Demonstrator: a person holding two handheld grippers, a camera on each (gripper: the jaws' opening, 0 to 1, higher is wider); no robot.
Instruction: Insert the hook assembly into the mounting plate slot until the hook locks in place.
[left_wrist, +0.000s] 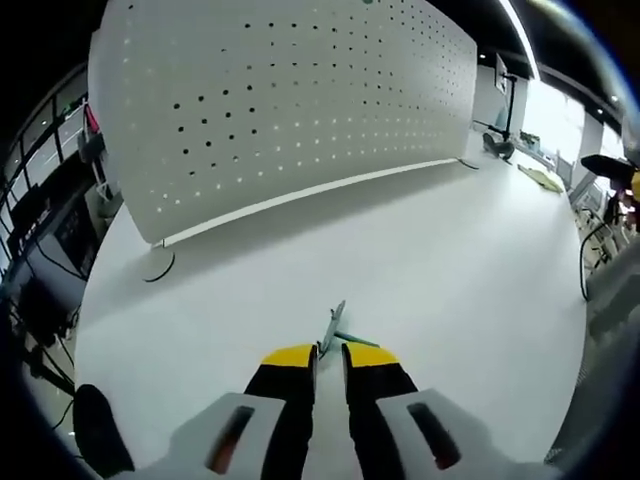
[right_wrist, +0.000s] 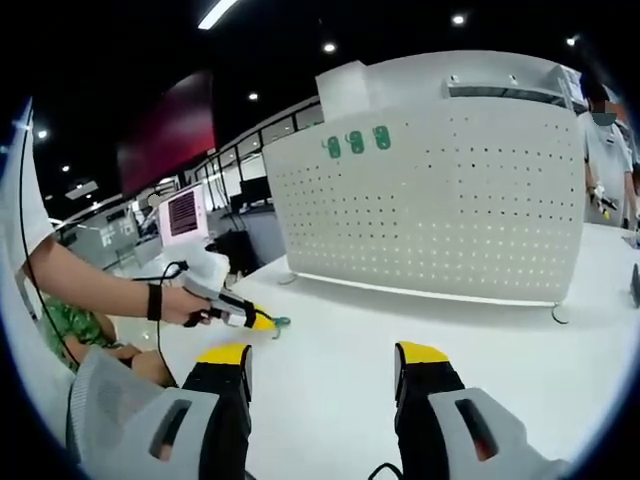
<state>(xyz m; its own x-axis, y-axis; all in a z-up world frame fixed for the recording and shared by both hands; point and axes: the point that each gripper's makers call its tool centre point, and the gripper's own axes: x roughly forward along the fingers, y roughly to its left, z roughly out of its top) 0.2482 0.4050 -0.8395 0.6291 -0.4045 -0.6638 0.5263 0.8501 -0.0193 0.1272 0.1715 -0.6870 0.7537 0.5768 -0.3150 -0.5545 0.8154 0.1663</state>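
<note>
A small teal and grey hook assembly (left_wrist: 334, 330) sticks out from the yellow tips of my left gripper (left_wrist: 330, 354), whose jaws are shut on it just above the white table. In the right gripper view the same left gripper (right_wrist: 262, 321) comes in from the left, held by a person's hand, with the hook (right_wrist: 279, 322) at its tip. The white perforated mounting plate (left_wrist: 280, 110) stands upright across the table beyond it. My right gripper (right_wrist: 325, 356) is open with nothing between its fingers, facing the mounting plate (right_wrist: 430, 210) from some way off.
Three green pieces (right_wrist: 355, 142) sit on the plate's upper left. The plate rests on small feet (left_wrist: 157, 266) on the white table (left_wrist: 450, 260). Another person (right_wrist: 605, 150) stands at the far right; desks and monitors (right_wrist: 182, 213) lie behind on the left.
</note>
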